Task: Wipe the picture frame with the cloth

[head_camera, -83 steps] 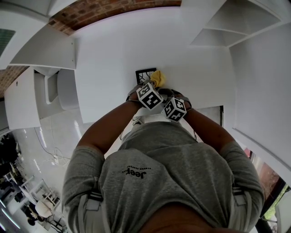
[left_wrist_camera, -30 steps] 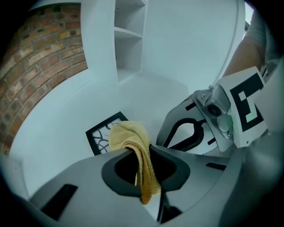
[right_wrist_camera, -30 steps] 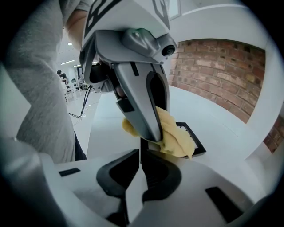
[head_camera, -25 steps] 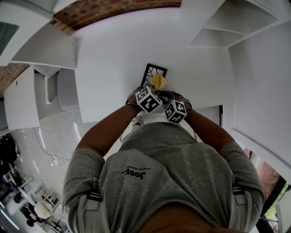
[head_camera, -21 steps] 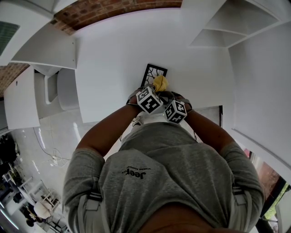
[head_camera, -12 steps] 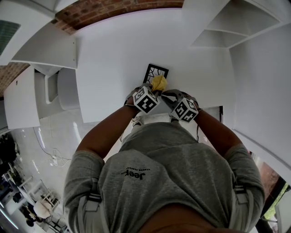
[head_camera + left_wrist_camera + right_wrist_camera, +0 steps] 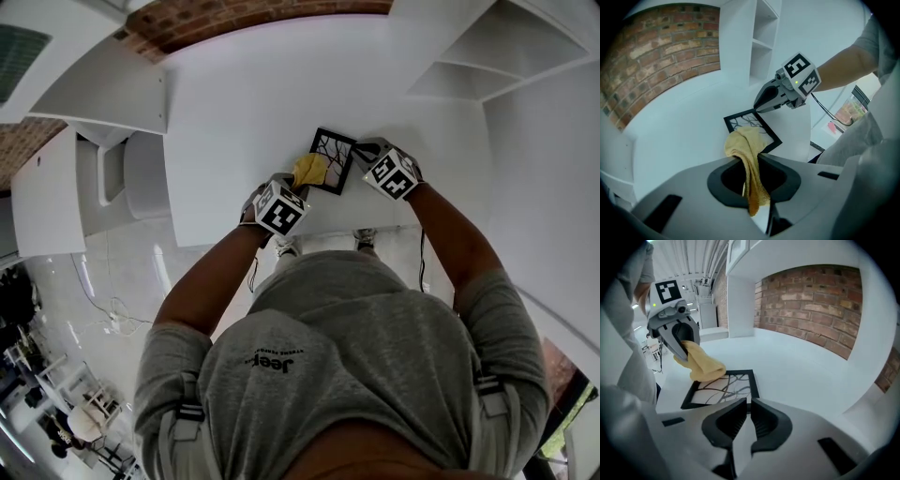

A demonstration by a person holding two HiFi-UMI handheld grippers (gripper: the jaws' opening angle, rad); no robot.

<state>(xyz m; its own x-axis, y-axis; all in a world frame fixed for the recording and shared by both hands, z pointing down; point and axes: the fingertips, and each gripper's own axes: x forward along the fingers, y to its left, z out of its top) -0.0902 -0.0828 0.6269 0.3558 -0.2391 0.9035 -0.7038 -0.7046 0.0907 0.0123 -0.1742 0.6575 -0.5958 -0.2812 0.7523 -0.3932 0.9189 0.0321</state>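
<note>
With the picture frame (image 7: 335,160) flat on the table (image 7: 234,103), the right gripper (image 7: 362,150) pinched its edge while the left gripper (image 7: 300,182), clamping the cloth (image 7: 309,170), rested it there, wiping seemingly underway and needing strokes across.

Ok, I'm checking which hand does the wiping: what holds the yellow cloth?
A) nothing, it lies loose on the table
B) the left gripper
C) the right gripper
B: the cloth hangs clamped in the jaws of the left gripper, its bunched end over a corner of the picture frame.
</note>
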